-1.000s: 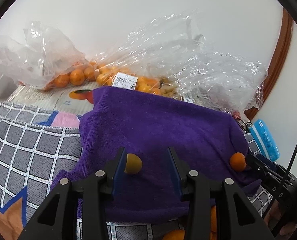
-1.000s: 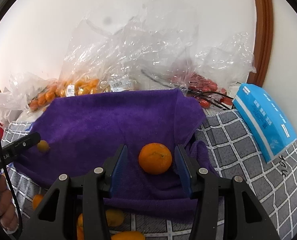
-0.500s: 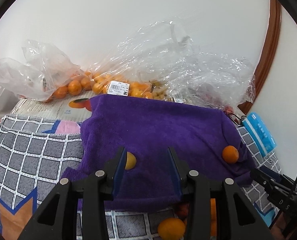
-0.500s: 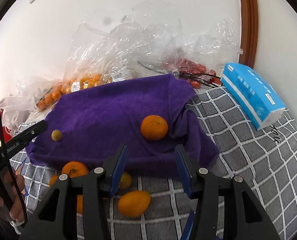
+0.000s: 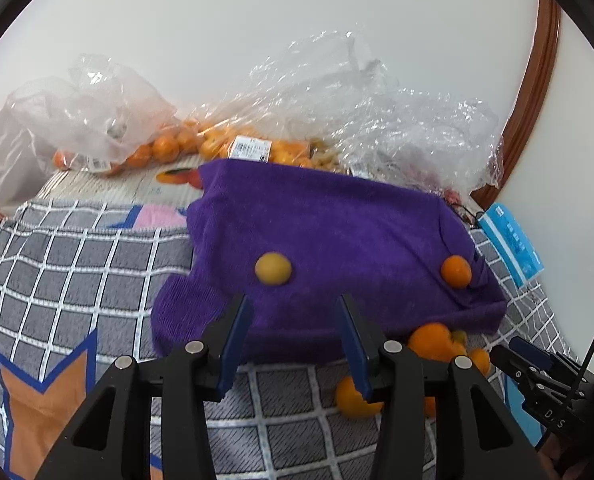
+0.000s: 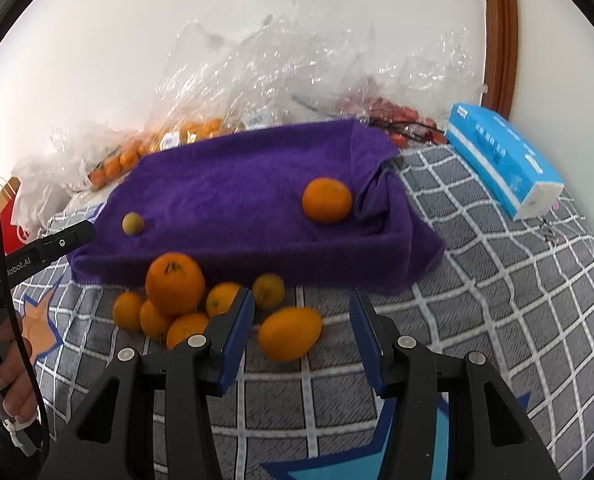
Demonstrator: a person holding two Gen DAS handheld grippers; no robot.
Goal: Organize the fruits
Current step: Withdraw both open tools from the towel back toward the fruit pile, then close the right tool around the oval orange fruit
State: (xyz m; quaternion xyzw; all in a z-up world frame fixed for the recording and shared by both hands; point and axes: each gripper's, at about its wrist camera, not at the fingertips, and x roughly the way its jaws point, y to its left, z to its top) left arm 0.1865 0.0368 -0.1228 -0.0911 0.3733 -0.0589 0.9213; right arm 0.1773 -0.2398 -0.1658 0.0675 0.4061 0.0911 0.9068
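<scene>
A purple towel (image 5: 337, 232) (image 6: 249, 200) lies over a raised block on the checked cloth. A small yellow fruit (image 5: 273, 267) (image 6: 132, 223) sits on its left part and an orange (image 5: 455, 271) (image 6: 327, 200) on its right part. My left gripper (image 5: 293, 320) is open and empty, just short of the towel's front edge, below the yellow fruit. My right gripper (image 6: 301, 316) is open and empty above the cloth. A pile of several oranges (image 6: 175, 284) lies before the towel, with an oval orange fruit (image 6: 290, 334) between the right fingers' line.
Clear plastic bags of oranges (image 5: 153, 148) (image 6: 193, 130) and red fruit (image 6: 397, 114) stand along the wall behind the towel. A blue tissue pack (image 6: 501, 164) (image 5: 511, 242) lies at the right. The grey checked cloth (image 5: 77, 264) spreads left and front.
Both grippers have pulled back from the towel, leaving the yellow fruit and the orange lying on it. The pile of oranges in front of the towel has come into view.
</scene>
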